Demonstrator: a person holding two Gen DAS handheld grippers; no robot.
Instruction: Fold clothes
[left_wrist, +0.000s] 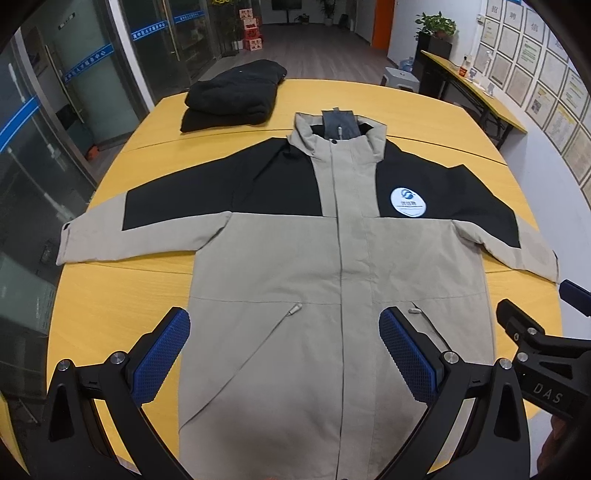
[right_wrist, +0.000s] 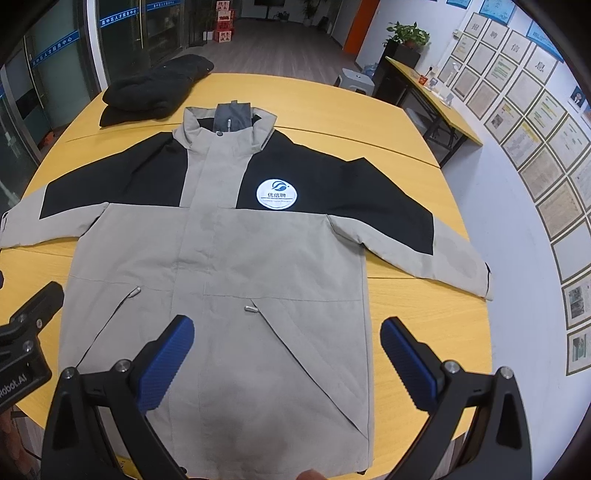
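left wrist view: yellow wood-grain worktop (left_wrist: 110, 295) carries the jacket (left_wrist: 295, 277), laid front-up and zipped, sleeves spread wide, hood away from us; we judge it flattened so a first fold can start. shell looks matte woven, beige with black shoulder panels, and has a round white badge (left_wrist: 407, 201). a folded black garment (left_wrist: 232, 96) sits at the far edge, apart from it. left hand-held gripper (left_wrist: 284, 332) and right hand-held gripper (right_wrist: 286, 339) hover over the hem, ribbed blue pads spread apart, gripping nothing.
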